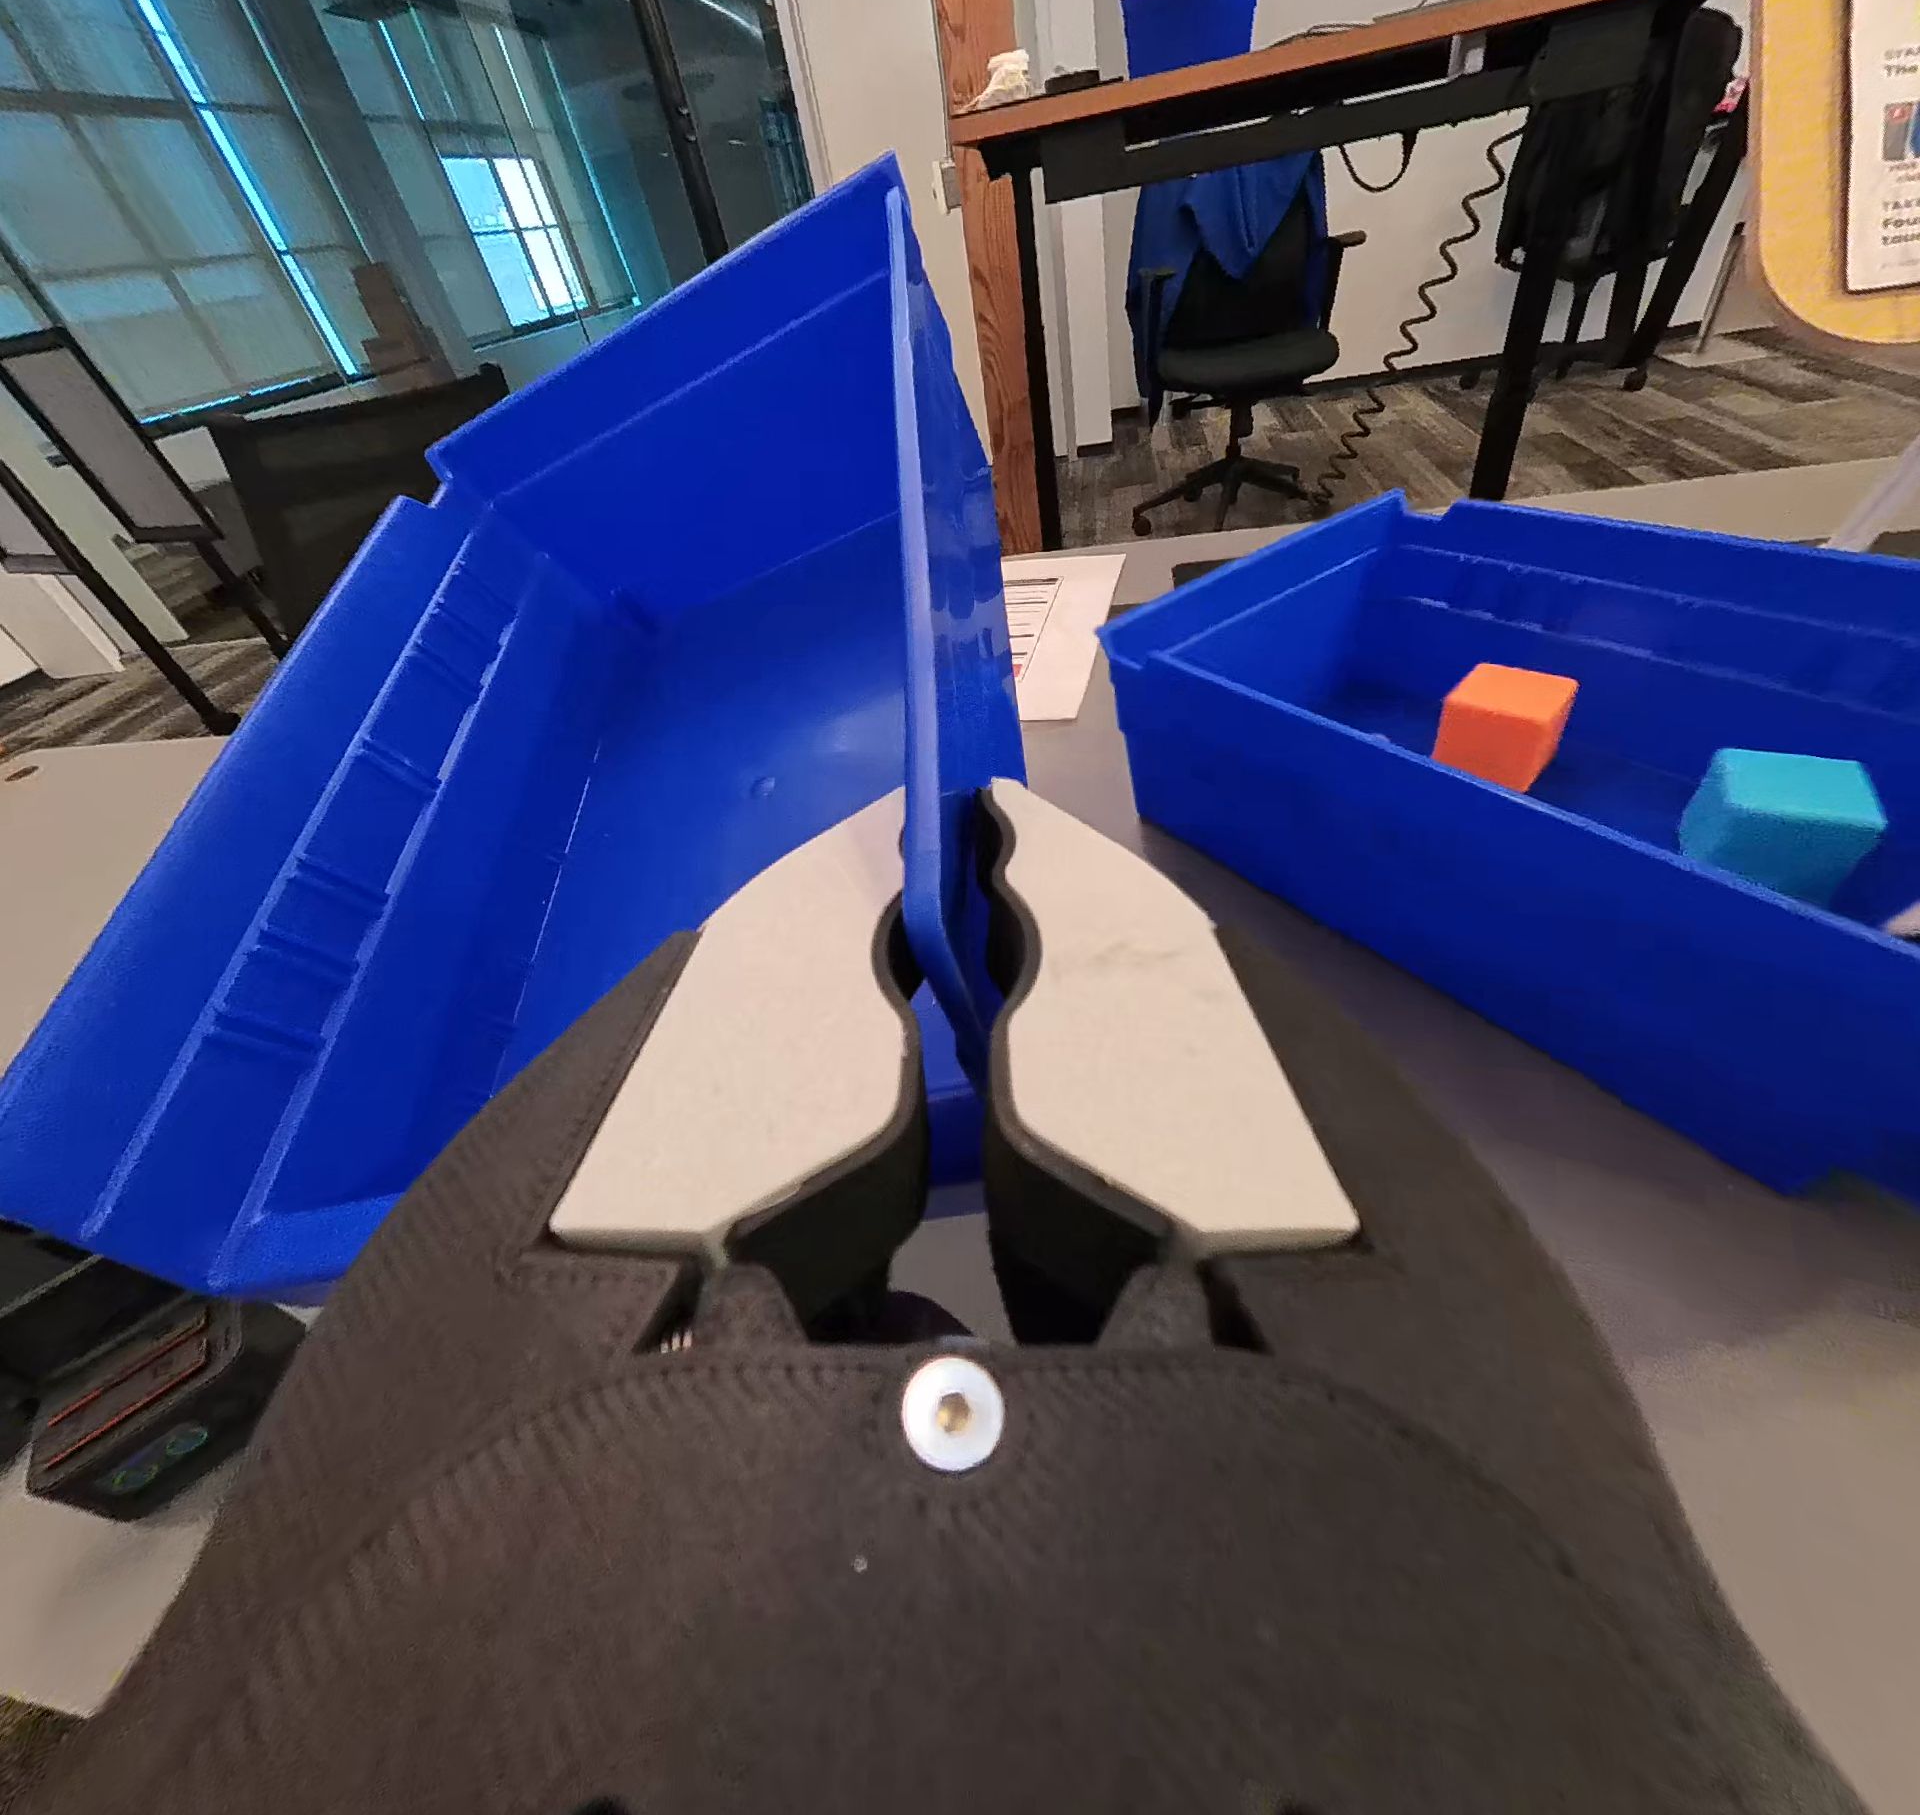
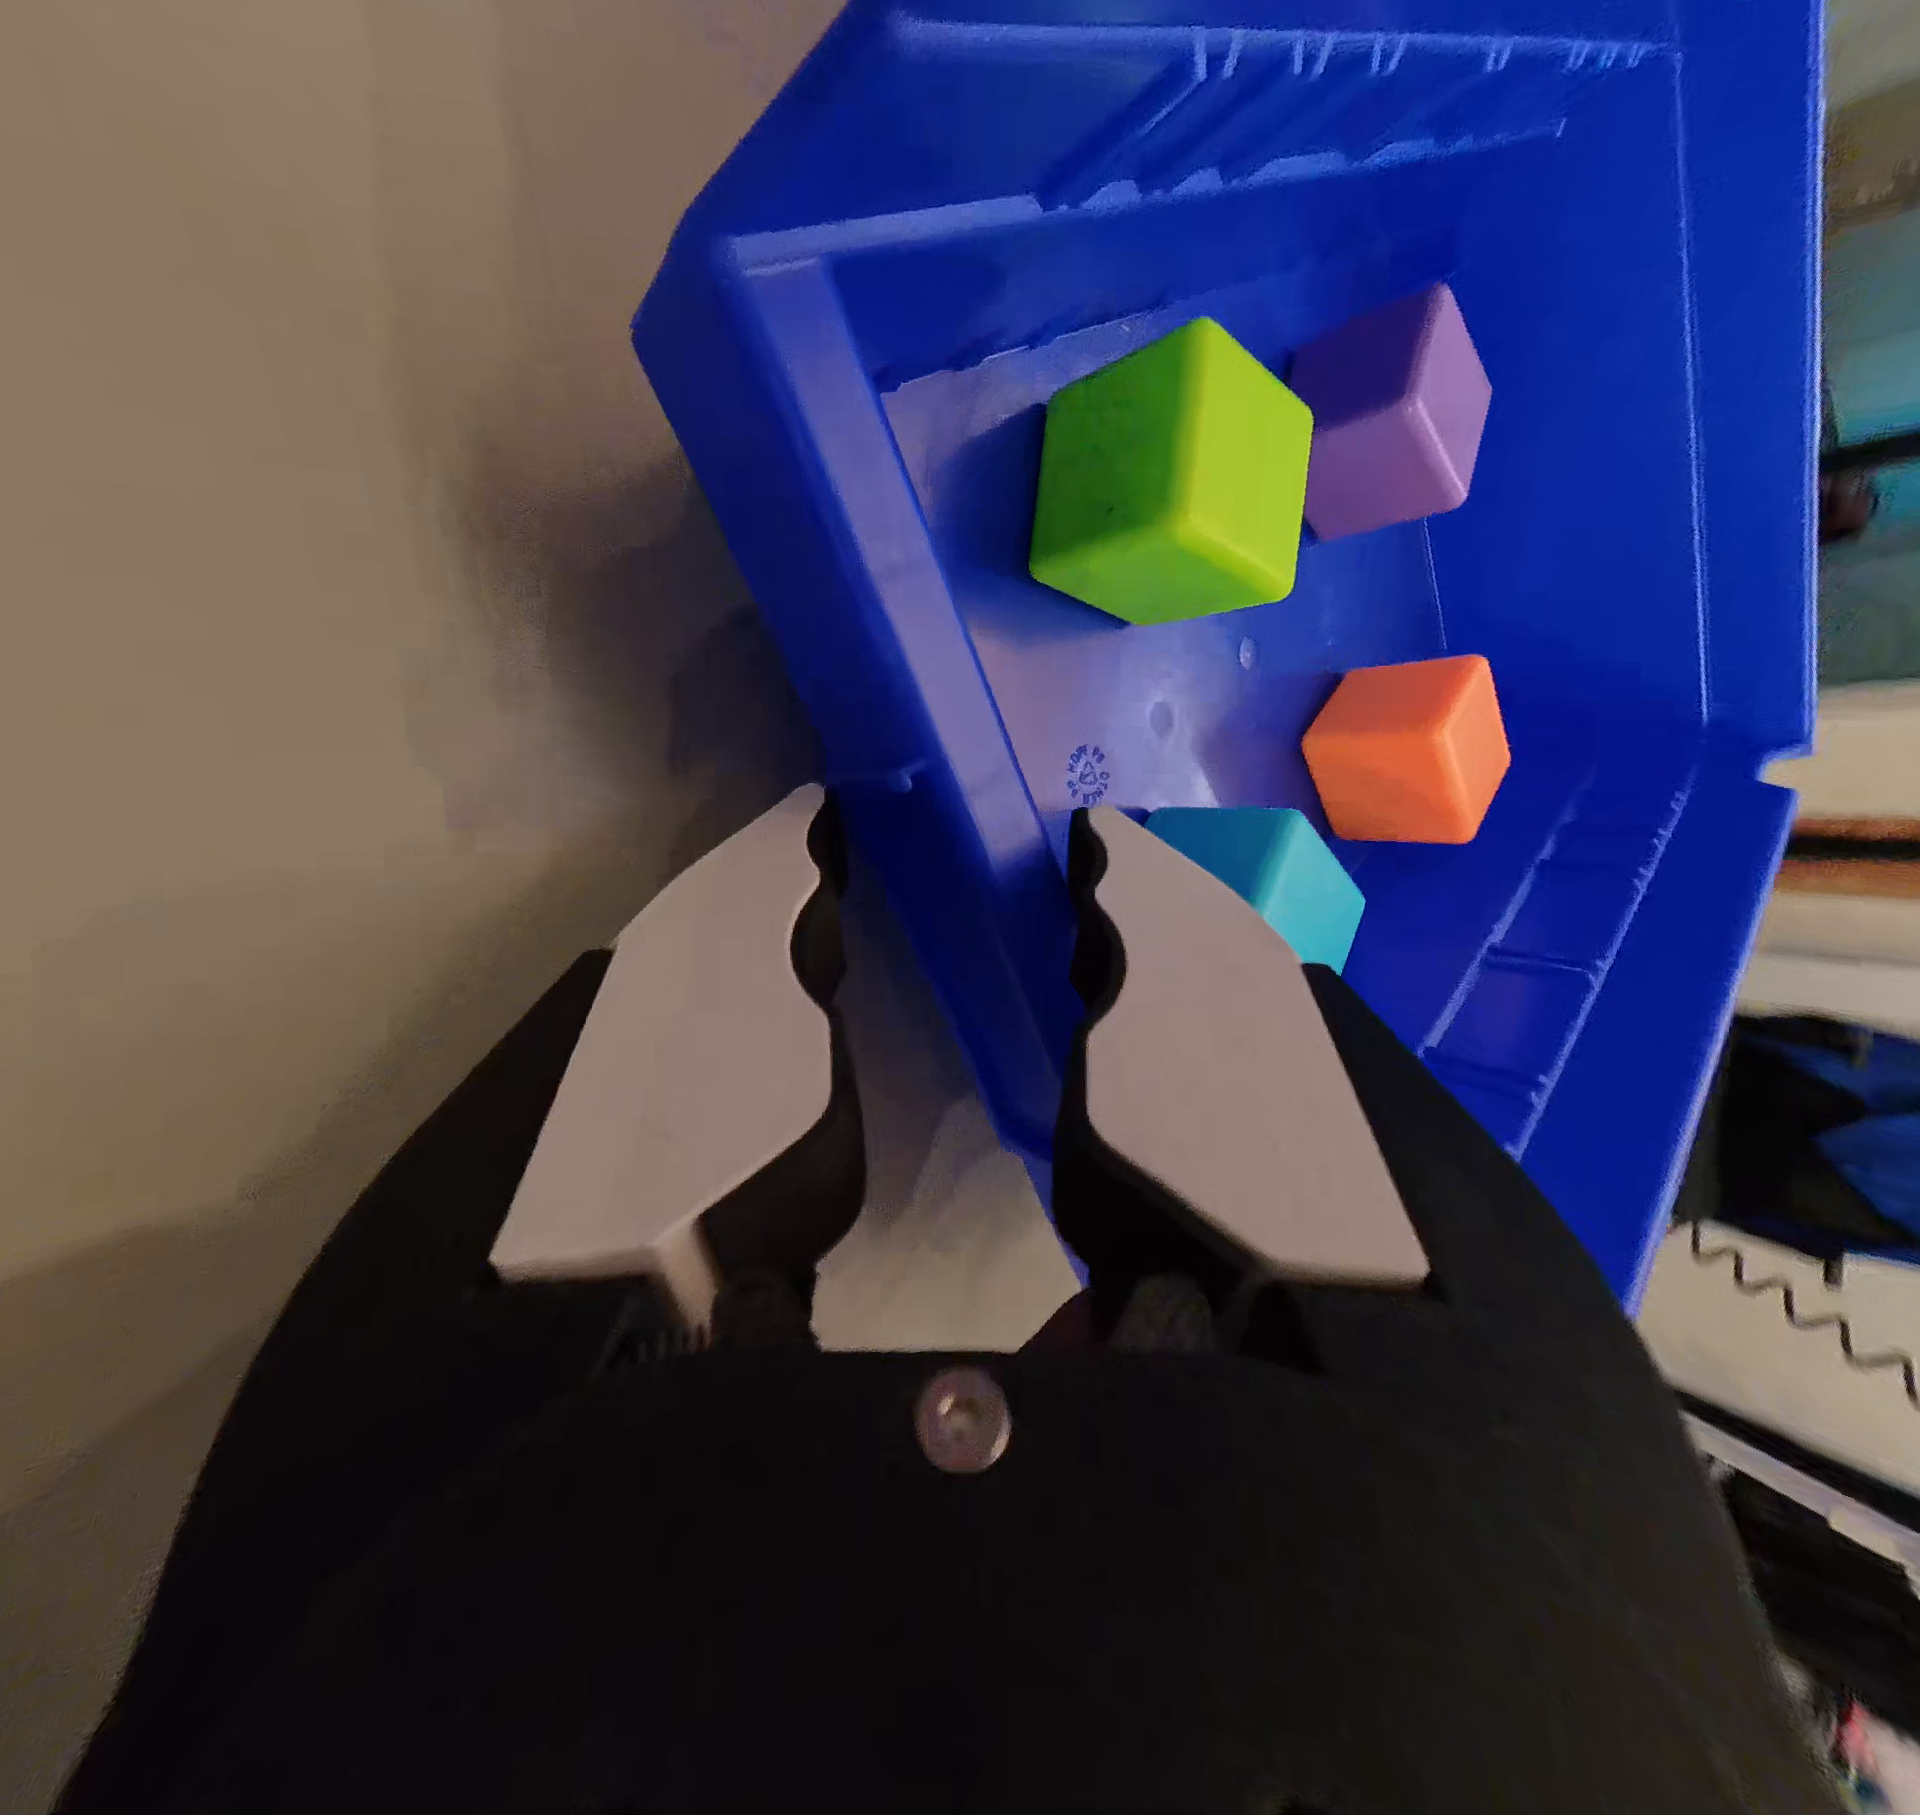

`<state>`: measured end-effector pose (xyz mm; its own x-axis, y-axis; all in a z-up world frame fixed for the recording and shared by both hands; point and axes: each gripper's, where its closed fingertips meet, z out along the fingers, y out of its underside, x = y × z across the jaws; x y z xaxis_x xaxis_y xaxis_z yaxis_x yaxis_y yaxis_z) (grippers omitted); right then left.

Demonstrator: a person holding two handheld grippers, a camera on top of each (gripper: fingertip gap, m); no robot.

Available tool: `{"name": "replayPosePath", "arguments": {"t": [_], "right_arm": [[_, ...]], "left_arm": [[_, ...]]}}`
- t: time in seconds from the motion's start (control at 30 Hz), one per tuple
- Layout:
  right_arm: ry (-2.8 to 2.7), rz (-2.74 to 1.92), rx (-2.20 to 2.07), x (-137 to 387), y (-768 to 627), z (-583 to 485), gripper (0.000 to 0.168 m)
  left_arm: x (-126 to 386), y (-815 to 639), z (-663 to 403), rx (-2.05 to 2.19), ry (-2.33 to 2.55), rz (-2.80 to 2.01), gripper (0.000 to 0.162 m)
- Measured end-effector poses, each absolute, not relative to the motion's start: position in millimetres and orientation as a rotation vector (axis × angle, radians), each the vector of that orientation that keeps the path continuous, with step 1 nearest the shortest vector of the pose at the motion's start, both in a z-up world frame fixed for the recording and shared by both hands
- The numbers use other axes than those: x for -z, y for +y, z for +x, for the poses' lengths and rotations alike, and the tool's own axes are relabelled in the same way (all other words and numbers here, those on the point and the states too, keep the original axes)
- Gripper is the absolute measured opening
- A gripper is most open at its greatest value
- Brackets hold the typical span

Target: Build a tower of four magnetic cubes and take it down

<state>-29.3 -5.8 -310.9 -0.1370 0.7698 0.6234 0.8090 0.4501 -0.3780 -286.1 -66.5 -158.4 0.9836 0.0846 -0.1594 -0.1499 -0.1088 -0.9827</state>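
Left wrist view: my left gripper was clamped on the side wall of an empty blue bin, tipping it off the grey table.

Right wrist view: my right gripper straddled the wall of the second bin, jaws partly open, grip uncertain. Inside lay green, purple, orange and teal cubes, unstacked. I judged stacking not begun; next, release the bins and pick one cube.

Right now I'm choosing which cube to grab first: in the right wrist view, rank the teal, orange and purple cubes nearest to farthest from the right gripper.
1. Teal plastic cube, beside the right gripper's right finger.
2. Orange plastic cube, farther right.
3. Purple plastic cube, at the bin's far end.
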Motion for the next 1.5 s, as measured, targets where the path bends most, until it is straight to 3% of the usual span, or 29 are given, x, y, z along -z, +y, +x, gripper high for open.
{"name": "replayPosePath", "arguments": {"t": [0.4, 0.73, 0.83, 0.9, 1.07, 1.23, 1.5], "right_arm": [[-1.569, -1.77, 0.246, 314, 81, -152, 0.034], [-1.538, -1.806, 0.254, 313, 127, -185, 0.034], [-1.509, -1.692, 0.218, 290, 112, -181, 0.054], [-1.47, -1.63, 0.107, 264, 85, -172, 0.057], [-1.345, -1.617, -0.179, 207, 20, -94, 0.043], [-1.132, -1.667, -0.301, 167, -23, 43, 0.04], [-0.674, -1.848, -0.202, 162, -64, 302, 0.035]], "left_arm": [[150, -73, -295, -0.186, 0.029, -1.641, 0.006], [148, -72, -292, -0.162, 0.041, -1.63, 0.006], [139, -74, -284, -0.161, 0.062, -1.606, 0.005], [127, -78, -277, -0.162, 0.081, -1.579, 0.005], [78, -97, -227, -0.073, 0.203, -1.477, 0.005], [45, -116, -125, 0.132, 0.412, -1.41, 0.005], [77, -139, 80, 0.56, 0.803, -1.406, 0.005]]}}
